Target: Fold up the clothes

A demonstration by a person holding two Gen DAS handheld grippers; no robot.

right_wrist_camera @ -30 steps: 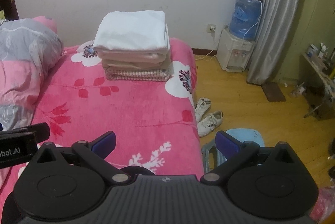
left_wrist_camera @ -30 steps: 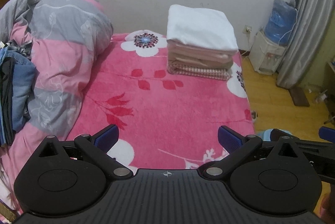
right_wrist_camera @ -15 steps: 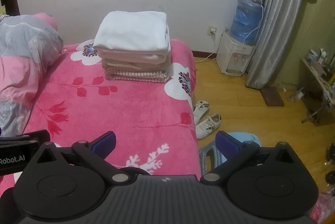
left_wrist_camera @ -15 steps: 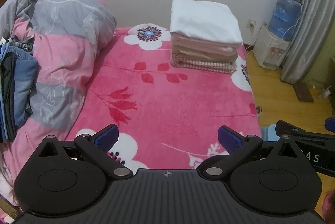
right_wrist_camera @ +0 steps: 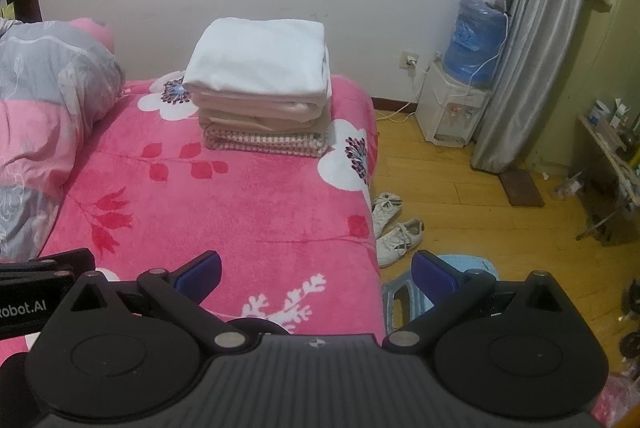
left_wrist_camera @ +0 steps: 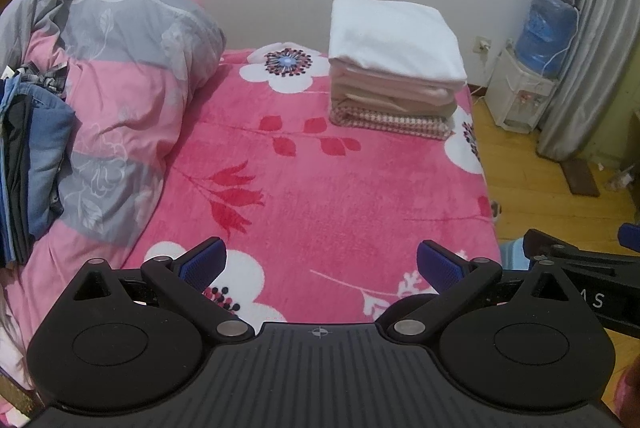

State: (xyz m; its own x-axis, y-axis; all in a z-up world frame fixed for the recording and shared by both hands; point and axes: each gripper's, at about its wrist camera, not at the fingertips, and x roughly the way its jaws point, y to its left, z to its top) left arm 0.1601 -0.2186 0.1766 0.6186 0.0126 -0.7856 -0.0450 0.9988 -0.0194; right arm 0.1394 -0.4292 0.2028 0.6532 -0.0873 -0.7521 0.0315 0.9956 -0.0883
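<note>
Left wrist view | we hold left tongs (left_wrist_camera: 320,262) and right tongs (right_wrist_camera: 316,272) apart, empty, over bed (left_wrist_camera: 340,195) | unfolded clothes (left_wrist_camera: 28,163) at 9 o'clock, reachable; folded stack (left_wrist_camera: 394,63) parked at 1 o'clock, keeping centre free.

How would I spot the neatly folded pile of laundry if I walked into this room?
Look at the bed with the pink flowered blanket. At its far end, near the white wall, stands the folded stack. Unlike the rumpled pink and grey quilt heaped opposite, it is squared off, white on top, checked at the bottom.
</note>
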